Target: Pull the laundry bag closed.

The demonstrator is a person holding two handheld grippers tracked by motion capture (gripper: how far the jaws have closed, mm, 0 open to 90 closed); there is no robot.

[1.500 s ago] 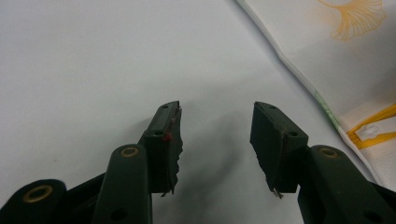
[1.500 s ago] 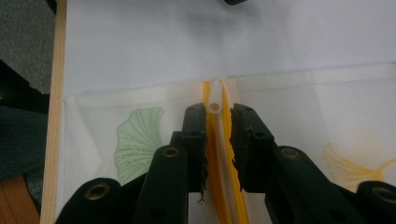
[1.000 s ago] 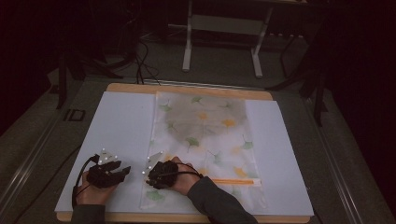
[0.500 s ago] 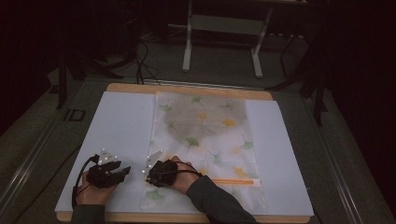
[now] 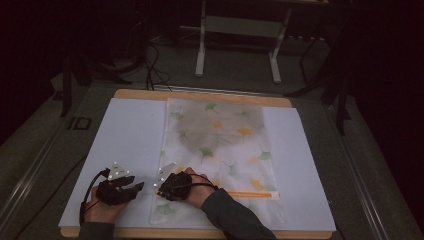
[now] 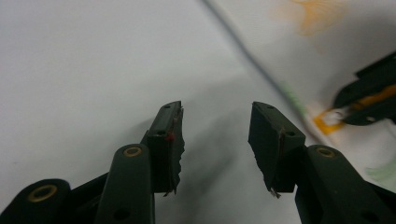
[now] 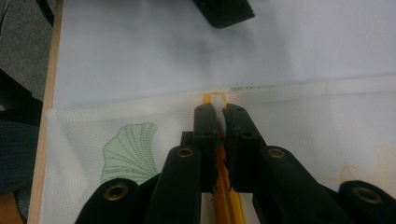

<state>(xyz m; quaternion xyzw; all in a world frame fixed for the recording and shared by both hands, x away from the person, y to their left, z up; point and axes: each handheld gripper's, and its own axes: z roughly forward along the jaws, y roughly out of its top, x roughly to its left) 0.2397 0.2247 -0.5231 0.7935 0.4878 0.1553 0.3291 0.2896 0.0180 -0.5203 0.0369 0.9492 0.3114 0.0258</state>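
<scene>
A white mesh bag printed with green and orange leaves lies flat on a white sheet. An orange zipper runs across the bag's near end. My right gripper sits at the bag's left edge. Its jaws have just been closing and now pinch the white zipper pull at the zipper's end. My left gripper hovers low over the bare sheet just left of the bag, open with nothing between its jaws. In the high view the left gripper and the right gripper are close together.
The sheet covers a wooden table whose near edge runs just below both hands. A metal stand and cables lie on the dark floor beyond the table's far edge.
</scene>
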